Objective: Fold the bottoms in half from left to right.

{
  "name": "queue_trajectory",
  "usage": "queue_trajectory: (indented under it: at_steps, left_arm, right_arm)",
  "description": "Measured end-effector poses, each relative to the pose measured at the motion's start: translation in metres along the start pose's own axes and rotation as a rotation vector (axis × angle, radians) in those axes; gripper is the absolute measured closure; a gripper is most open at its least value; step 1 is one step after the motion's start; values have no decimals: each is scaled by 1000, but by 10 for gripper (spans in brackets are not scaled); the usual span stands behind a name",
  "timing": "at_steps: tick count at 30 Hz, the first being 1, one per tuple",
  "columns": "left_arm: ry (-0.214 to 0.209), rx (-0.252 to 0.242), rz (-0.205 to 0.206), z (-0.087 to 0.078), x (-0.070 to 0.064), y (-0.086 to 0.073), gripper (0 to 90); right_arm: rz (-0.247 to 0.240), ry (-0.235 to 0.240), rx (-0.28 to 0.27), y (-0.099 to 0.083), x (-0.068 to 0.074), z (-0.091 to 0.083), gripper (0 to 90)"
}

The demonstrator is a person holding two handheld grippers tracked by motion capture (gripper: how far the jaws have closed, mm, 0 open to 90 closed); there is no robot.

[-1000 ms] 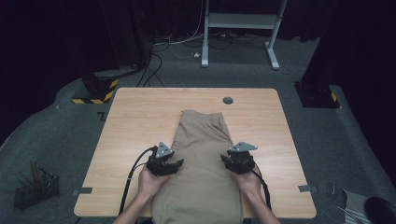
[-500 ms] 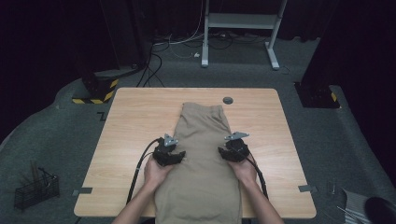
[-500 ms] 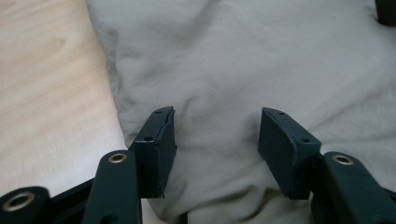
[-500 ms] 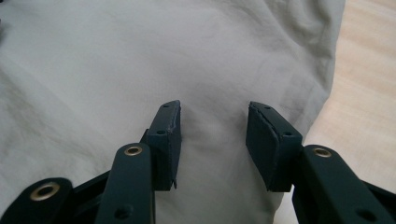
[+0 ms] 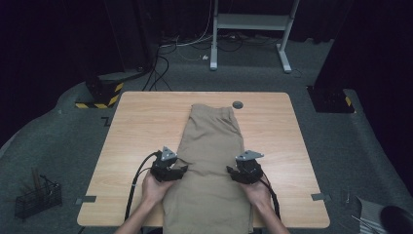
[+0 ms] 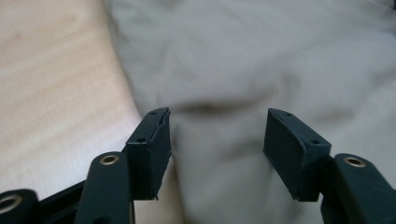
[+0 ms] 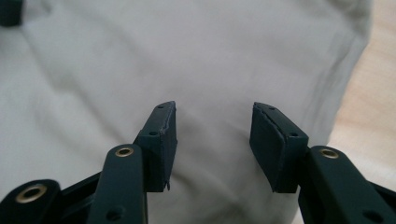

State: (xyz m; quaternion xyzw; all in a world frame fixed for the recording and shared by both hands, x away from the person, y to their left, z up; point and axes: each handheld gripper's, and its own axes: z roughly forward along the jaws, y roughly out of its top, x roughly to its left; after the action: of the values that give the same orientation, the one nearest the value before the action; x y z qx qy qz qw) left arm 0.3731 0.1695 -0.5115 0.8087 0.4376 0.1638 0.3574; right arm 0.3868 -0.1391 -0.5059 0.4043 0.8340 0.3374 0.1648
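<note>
While the khaki trousers (image 5: 210, 161) lie flat on the tabletop (image 5: 141, 126), we hold the left tongs (image 5: 181, 170) and right tongs (image 5: 232, 171) at their edges, jaws apart.

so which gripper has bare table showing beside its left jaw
The left gripper: wooden table shows left of its jaw. The right gripper has khaki trousers there.

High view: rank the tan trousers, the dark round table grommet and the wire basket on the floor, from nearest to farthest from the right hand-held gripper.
From the right hand-held gripper:
1. Tan trousers, directly under it.
2. Table grommet, at the table's far edge.
3. Wire basket, on the floor far to the left.
</note>
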Motion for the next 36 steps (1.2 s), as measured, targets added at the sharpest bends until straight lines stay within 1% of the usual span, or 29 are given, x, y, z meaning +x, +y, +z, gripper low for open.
queue_trajectory:
  at_steps: [1, 3, 4, 6, 7, 8, 10, 15, 17, 18, 20, 21, 23, 24, 25, 26, 28, 29, 30, 31, 32, 33, 34, 36]
  left_arm:
    - [4, 5, 1, 0, -1, -3, 411]
    - [12, 9, -15, 1, -1, -9, 410]
    - [11, -5, -25, 2, -2, -11, 407]
    - [25, -5, -16, 3, -3, -10, 408]
    - [36, -2, -1, 4, -3, -9, 407]
    - [43, 1, 4, 5, -3, -8, 406]
    - [45, 2, 1, 9, -2, -5, 399]
    - [58, -4, -16, 19, 4, 5, 391]
    - [67, -1, -18, 25, 8, 11, 388]
    - [71, -2, -29, 27, 10, 14, 387]
    - [74, -6, -31, 34, 16, 20, 384]
    - [75, -7, -31, 35, 17, 21, 378]
    - [77, -8, -34, 40, 22, 25, 374]
    - [79, -6, -36, 42, 25, 28, 370]
    - [82, -7, -37, 45, 27, 30, 365]
    - [81, -6, -38, 47, 29, 32, 359]
    - [75, 4, -39, 49, 32, 36, 348]
    - [66, 7, -45, 49, 33, 37, 348]
    - [44, 7, -61, 47, 35, 36, 352]
    - [24, 13, -76, 43, 35, 35, 358]
    - [10, -1, -81, 37, 34, 32, 357]
    - [5, -10, -82, 33, 33, 31, 360]
    - [4, -18, -78, 28, 31, 28, 356]
    - [1, -31, -77, 18, 28, 23, 326]
  right_arm:
    - [0, -2, 5, -2, 1, 1, 503]
    - [9, 0, 16, -5, 0, 5, 502]
    - [13, -2, 18, -6, 0, 7, 502]
    - [-2, -15, 16, -5, 0, 8, 503]
    - [-10, -20, 18, -5, 0, 9, 499]
    - [-13, -20, 18, -4, -1, 10, 500]
    - [-9, -21, 18, -2, -5, 11, 499]
    - [-4, -29, 11, 6, -19, 20, 494]
    - [1, -31, 16, 12, -25, 25, 490]
    - [4, -33, 20, 15, -27, 28, 487]
    - [4, -37, 24, 21, -33, 33, 482]
    - [12, -41, 24, 24, -36, 36, 481]
    - [15, -44, 25, 27, -39, 39, 479]
    - [14, -48, 20, 29, -41, 41, 475]
    - [24, -48, 13, 30, -43, 43, 474]
    - [23, -50, 1, 30, -44, 45, 473]
    - [28, -55, -7, 31, -46, 47, 468]
    - [32, -56, 1, 32, -47, 47, 459]
    - [31, -51, 6, 33, -47, 47, 438]
    - [51, -43, 4, 33, -48, 45, 428]
    - [76, -37, -9, 31, -49, 42, 428]
    - [109, -28, -32, 29, -51, 35, 422]
    - [120, -29, -39, 27, -51, 31, 408]
    - [121, -41, -39, 22, -51, 20, 369]
